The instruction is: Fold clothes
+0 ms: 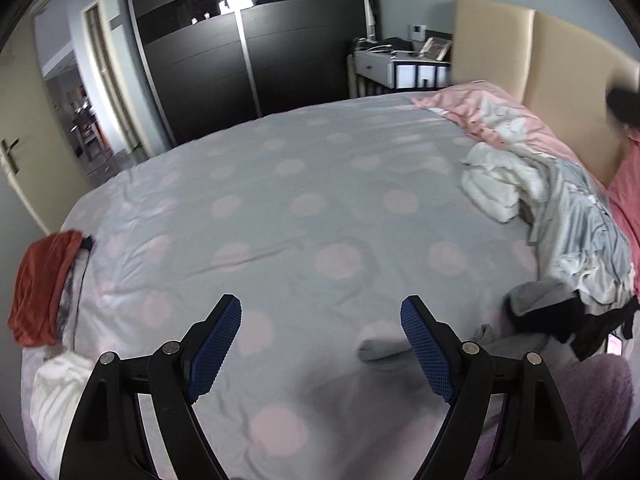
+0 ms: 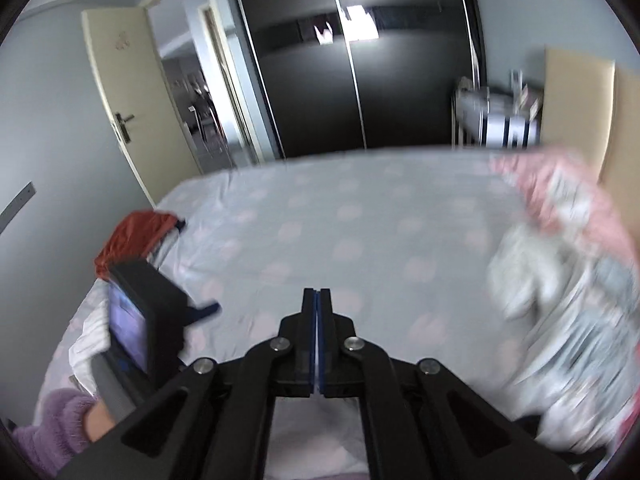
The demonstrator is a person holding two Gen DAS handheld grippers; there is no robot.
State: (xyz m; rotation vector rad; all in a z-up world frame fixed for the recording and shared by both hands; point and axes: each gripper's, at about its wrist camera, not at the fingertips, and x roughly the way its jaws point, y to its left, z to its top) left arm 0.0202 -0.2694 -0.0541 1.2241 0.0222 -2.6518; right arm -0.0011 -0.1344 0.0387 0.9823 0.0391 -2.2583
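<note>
A heap of unfolded clothes (image 1: 560, 224), white, pale blue, grey and black, lies on the right of the bed; it is blurred in the right wrist view (image 2: 560, 300). A folded stack with a red-orange garment (image 1: 44, 284) on top sits at the bed's left edge, also in the right wrist view (image 2: 132, 236). A small grey rolled piece (image 1: 380, 350) lies just in front of my left gripper (image 1: 320, 312), which is open and empty above the bedspread. My right gripper (image 2: 318, 300) is shut with nothing visible between its fingers. The left gripper's body (image 2: 148, 320) shows at the left.
The bed (image 1: 280, 208) has a grey cover with pink dots. A pink duvet (image 1: 492, 116) lies by the beige headboard (image 1: 560, 64). A dark sliding wardrobe (image 1: 248, 48), a nightstand (image 1: 400, 68) and an open door (image 2: 132, 112) stand beyond the bed.
</note>
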